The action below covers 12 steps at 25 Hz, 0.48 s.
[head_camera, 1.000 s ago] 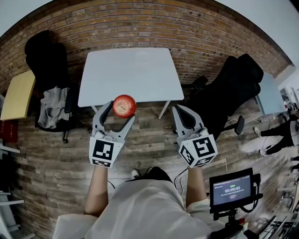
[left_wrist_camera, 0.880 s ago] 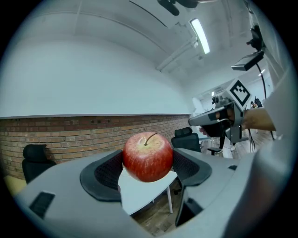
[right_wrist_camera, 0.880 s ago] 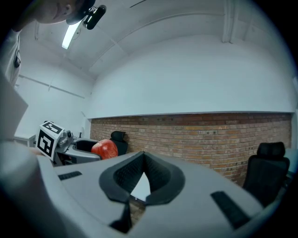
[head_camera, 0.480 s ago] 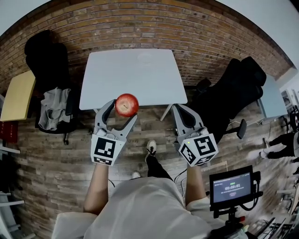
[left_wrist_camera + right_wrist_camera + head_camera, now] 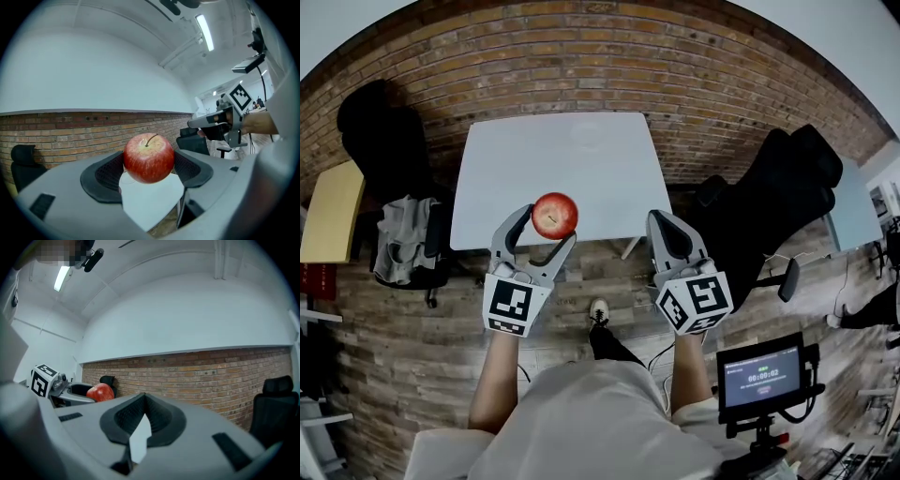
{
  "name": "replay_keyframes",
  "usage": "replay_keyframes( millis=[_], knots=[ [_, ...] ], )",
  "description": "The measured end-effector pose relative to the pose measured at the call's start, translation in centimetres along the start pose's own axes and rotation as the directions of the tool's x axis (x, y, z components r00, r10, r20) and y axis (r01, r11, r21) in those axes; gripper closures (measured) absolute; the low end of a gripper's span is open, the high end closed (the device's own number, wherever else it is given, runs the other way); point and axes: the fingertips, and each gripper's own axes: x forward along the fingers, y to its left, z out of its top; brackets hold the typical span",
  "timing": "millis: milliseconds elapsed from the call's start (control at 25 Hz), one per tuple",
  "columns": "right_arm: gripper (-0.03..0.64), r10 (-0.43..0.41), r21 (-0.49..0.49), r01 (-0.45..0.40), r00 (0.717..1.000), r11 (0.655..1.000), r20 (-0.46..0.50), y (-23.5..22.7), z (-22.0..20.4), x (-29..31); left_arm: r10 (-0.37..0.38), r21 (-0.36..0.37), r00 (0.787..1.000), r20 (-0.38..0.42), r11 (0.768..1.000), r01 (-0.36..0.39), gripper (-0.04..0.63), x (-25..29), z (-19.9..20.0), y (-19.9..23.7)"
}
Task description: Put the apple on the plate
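Head view, left claw (image 5: 543, 228): clenched on the apple (image 5: 554, 215), jaws pressing it from both sides. It is carried out front at arm's length.
Head view, apple: in the air over the near edge of the white surface (image 5: 534, 173), touching nothing but the jaws.
Head view, plate (image 5: 588, 133): only a faint round outline on the far part of the surface. I take it for the plate but cannot be sure.
Head view, right claw (image 5: 660, 222): level with the left, well apart from the apple, carrying nothing. It looks kept aside so the left has room.
Left gripper view: the apple (image 5: 149, 157) sits stem up between the dark pads, squeezed at its widest part, which should stop it from rolling out. The surface lies below it.
Right gripper view: the jaws meet at their tips with nothing between them, so this claw (image 5: 143, 400) is clenched and idle. The apple shows off to its left.
Step in hand: carrying, by my reckoning, with the reach across to the plate and the lowering not yet done.
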Motion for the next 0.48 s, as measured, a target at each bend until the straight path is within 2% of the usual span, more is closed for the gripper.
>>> replay_keyframes(
  millis=[480],
  knots=[
    [0.615, 0.062, 0.01, -0.062, 0.998, 0.998, -0.022, -6.7, 0.6, 8.7, 0.025, -0.016, 1.0, -0.018, 1.0, -0.025, 0.249, 10.4, 0.6, 3.4]
  ],
)
